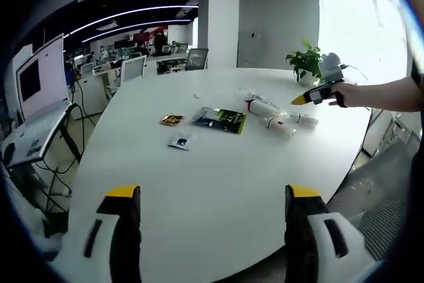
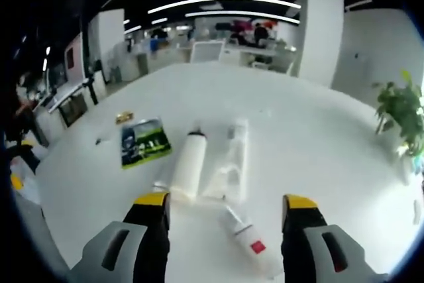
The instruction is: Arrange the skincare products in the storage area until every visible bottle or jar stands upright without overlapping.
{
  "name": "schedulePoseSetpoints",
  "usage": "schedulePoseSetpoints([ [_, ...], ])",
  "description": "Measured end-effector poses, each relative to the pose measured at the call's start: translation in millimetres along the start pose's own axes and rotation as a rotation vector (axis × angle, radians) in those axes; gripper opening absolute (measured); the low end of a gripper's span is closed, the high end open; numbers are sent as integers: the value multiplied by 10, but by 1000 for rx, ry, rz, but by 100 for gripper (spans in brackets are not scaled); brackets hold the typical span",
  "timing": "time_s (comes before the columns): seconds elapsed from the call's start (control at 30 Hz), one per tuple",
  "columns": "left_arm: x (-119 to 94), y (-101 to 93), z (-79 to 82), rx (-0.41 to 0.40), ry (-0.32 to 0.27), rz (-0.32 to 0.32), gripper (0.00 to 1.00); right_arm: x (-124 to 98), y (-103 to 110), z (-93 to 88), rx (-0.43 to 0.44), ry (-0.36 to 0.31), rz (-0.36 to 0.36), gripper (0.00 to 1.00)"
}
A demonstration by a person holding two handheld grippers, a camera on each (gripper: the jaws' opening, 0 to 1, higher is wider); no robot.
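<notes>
Right claw (image 2: pixel 225 211) released over small tube (image 2: pixel 244 236), white bottle (image 2: pixel 189 165) lying lengthwise away, left claw (image 1: pixel 213 198) released

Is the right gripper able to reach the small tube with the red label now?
Probably yes. The right gripper hovers open directly over the small tube, which lies flat on the white table between its jaws, with nothing in between.

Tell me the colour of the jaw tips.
Yellow, on black jaws; clearest in the right gripper view, on the right gripper.
</notes>
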State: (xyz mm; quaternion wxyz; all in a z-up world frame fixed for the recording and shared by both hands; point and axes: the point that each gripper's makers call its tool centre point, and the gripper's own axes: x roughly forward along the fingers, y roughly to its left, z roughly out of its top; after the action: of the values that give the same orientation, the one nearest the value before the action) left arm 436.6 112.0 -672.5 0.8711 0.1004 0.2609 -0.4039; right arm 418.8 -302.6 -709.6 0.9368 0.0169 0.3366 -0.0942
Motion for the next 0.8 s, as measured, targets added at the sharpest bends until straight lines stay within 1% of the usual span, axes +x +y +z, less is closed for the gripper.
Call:
schedulePoseSetpoints([
  [0.23, 0, 24, -3, 3, 1, 13, 85, 163, -56, 4, -2, 28, 1, 67],
  [0.5, -1, 36, 18, 1, -12, 17, 87, 368, -155, 5, -8, 96, -11, 63],
  [0.67, -3, 49, 21, -1, -15, 22, 88, 485, -172, -12, 9, 129, -10, 62],
  [0.8, -1, 51, 20, -2, -17, 21, 90, 580, -171, -19, -5, 161, -10, 60],
])
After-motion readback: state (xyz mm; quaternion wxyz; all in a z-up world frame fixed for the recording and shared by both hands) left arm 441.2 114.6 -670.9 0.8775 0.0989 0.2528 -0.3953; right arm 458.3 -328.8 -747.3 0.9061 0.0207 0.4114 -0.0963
